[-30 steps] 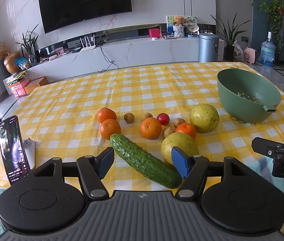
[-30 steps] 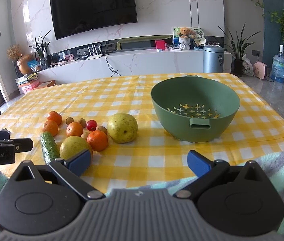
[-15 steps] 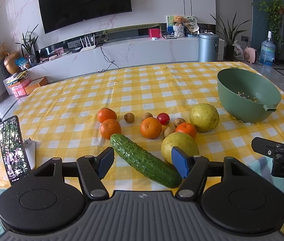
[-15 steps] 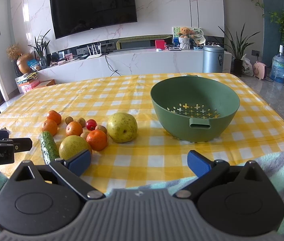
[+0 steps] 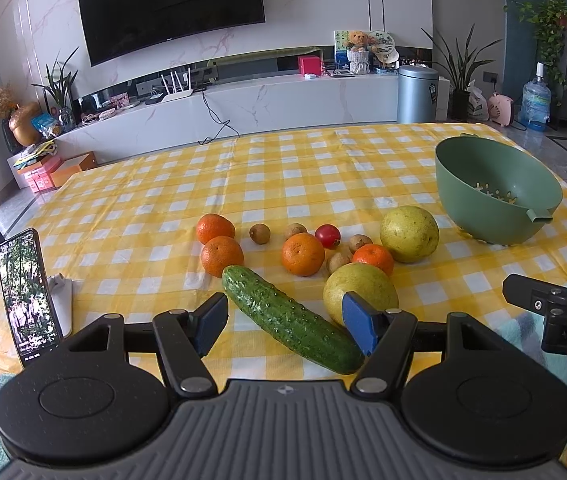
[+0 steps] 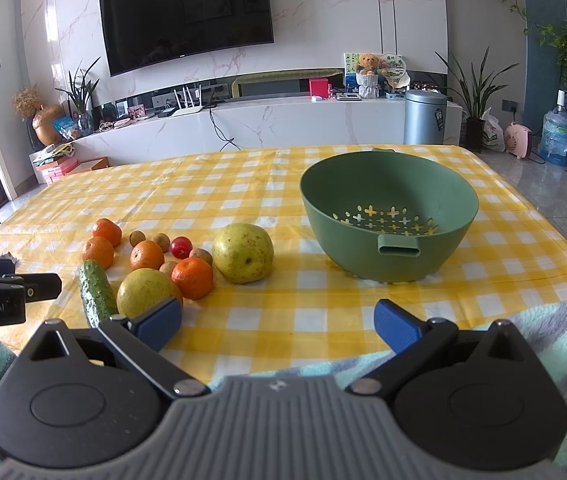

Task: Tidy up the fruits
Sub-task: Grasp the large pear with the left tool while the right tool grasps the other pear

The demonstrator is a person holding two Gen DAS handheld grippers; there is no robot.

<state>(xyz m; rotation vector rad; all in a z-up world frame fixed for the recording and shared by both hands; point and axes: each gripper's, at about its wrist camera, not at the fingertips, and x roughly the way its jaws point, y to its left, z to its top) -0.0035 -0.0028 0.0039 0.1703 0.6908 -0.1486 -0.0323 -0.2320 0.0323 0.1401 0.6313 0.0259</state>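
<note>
Nothing on the yellow-and-white checked tablecloth point(image 5: 315, 168) has shifted over the last second; only the picture on the black smartphone point(image 5: 27, 296), propped upright far to the left of the bowl, has changed. Both tools hang where they were, so I judge the sorting has not begun.

The left gripper point(image 5: 285, 328) has its blue-padded jaws spread wide and empty, low over the near end of the long bumpy green cucumber point(image 5: 289, 320). The right gripper point(image 6: 277, 324) is likewise spread and holds nothing, hovering at the table's near edge in front of the bowl.

The green perforated plastic colander bowl point(image 6: 435, 256) sits empty, and every piece lies in one loose cluster to its left.

The count:
- four oranges: two touching at the far left point(image 5: 215, 229) point(image 5: 222, 256), one mid-cluster point(image 5: 303, 254), one smaller point(image 5: 373, 258)
- two large yellow-green pear-like fruits, one nearest the bowl point(image 5: 409, 234) and one touching the cucumber's side of the cluster point(image 5: 357, 284)
- four small brown kiwi-like fruits point(image 5: 260, 234)
- one small red tomato point(image 5: 327, 235)
- one cucumber
- one bowl

All twelve pieces are still outside the bowl.
</note>
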